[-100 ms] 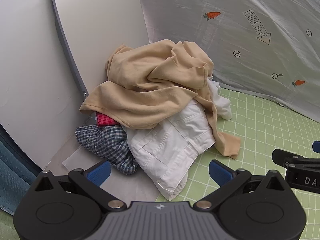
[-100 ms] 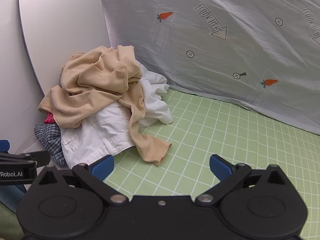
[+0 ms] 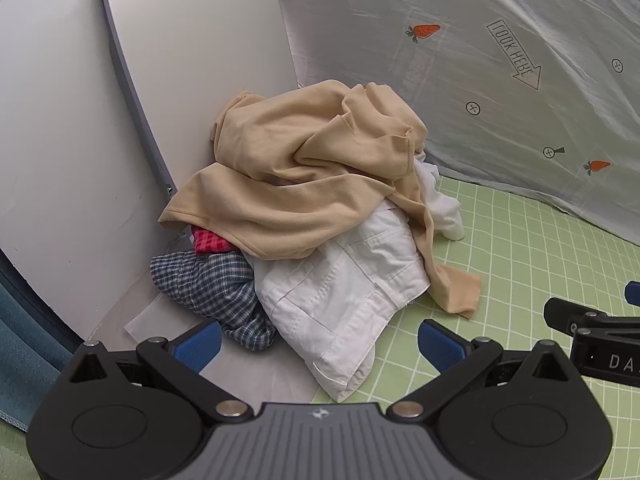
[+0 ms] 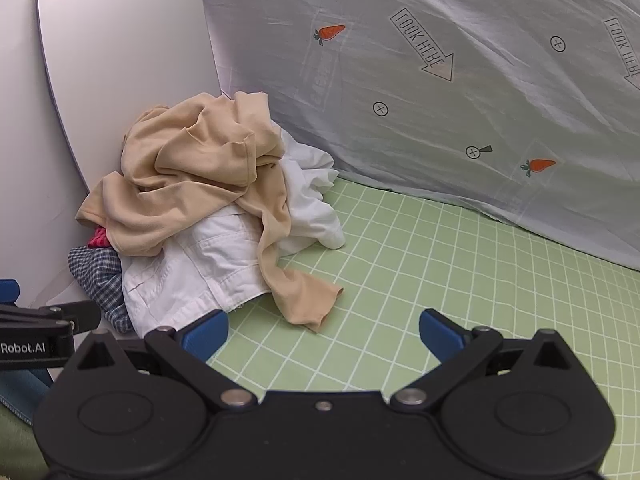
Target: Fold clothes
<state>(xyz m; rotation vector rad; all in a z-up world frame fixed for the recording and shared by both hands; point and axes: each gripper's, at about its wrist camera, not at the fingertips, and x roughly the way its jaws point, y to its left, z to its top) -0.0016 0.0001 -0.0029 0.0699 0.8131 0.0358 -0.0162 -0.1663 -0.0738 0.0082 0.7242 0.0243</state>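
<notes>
A heap of clothes lies in the corner against the white wall. On top is a beige top. Under it lie a white garment with seams, a blue checked shirt and a bit of red-pink checked cloth. My left gripper is open just short of the white garment, nothing between its blue pads. My right gripper is open over the green grid mat, near the beige sleeve end. Each gripper's side shows in the other view.
A grey sheet printed with carrots and arrows hangs along the back. White panels close the left side. A teal cloth hangs at the lower left. The mat stretches open to the right of the heap.
</notes>
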